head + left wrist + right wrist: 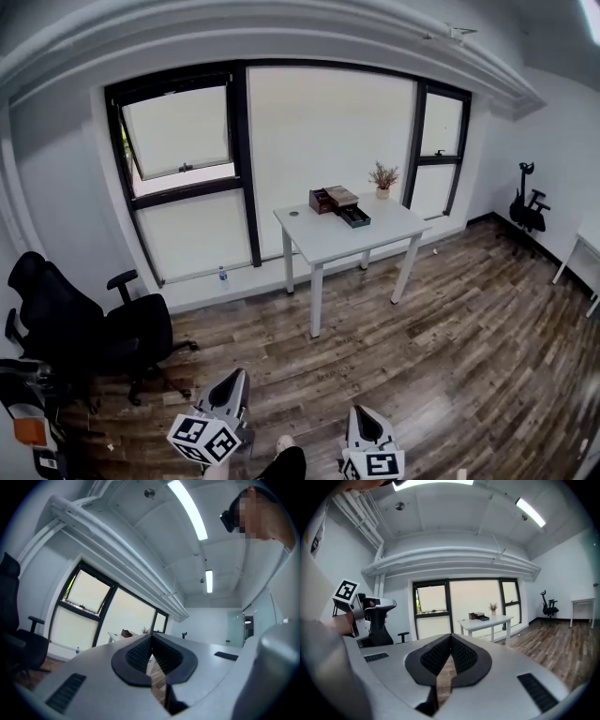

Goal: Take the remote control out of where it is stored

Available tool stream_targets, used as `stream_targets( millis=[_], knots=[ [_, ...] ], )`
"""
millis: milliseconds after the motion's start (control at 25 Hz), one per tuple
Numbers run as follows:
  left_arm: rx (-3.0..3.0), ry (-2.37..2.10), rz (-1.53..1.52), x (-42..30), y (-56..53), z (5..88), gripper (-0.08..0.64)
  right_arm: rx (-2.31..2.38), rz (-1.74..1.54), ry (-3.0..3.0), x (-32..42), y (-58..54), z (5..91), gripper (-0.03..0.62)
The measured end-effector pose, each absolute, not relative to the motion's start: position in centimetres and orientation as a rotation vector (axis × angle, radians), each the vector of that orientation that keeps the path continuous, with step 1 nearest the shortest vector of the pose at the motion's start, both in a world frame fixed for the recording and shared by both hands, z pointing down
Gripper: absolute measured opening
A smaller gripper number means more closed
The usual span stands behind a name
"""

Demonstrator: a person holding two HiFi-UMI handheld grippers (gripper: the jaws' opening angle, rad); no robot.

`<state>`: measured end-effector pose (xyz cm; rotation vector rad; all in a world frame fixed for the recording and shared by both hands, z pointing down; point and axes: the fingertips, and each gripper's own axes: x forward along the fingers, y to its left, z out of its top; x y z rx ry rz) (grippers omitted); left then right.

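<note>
A white table point(323, 239) stands far ahead by the window. On it sit a brown storage box point(333, 198), a black open tray point(355, 217) and a small potted plant point(382, 178). No remote control can be made out from here. My left gripper point(238, 375) and right gripper point(360, 411) hang low at the bottom of the head view, far from the table. In the left gripper view the left gripper point(151, 642) has its pads together with nothing between them. The right gripper point(451, 638) looks the same in its own view, shut and empty, and points toward the table point(487, 620).
A black office chair point(89, 328) stands at the left near the wall. A small water bottle point(222, 276) stands on the floor under the window. An exercise bike point(527, 202) and another white table point(583, 251) are at the far right. Wooden floor point(450, 347) lies between me and the table.
</note>
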<state>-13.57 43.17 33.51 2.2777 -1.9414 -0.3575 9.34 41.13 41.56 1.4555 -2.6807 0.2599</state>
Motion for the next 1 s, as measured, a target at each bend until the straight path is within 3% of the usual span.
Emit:
stream_targets(
  millis=[200, 400, 520, 760, 1000],
  knots=[
    [2.303, -2.035, -0.298, -12.8, 39.8, 32.5, 0.008, 1.661, 0.218, -2.694, 13.7, 38.9, 38.2, 0.002],
    [2.55, -1.732, -0.373, -7.7, 35.4, 32.6, 0.008, 1.928, 0.354, -2.777, 19.5, 37.2, 37.6, 0.002],
    [2.586, -1.742, -0.265, -4.9, 31.3, 33.4, 0.008, 1.968, 0.372, -2.653, 22.1, 36.2, 39.2, 0.002],
    [2.57, -1.748, -0.107, -2.2, 23.9, 35.7, 0.008, 1.869, 0.349, -2.55, 20.4, 30.6, 41.5, 0.002],
    [2.506, -1.799, -0.226, -4.7, 15.2, 33.4, 0.008, 1.836, 0.383, -2.632, 17.7, 21.2, 38.3, 0.002]
  ],
)
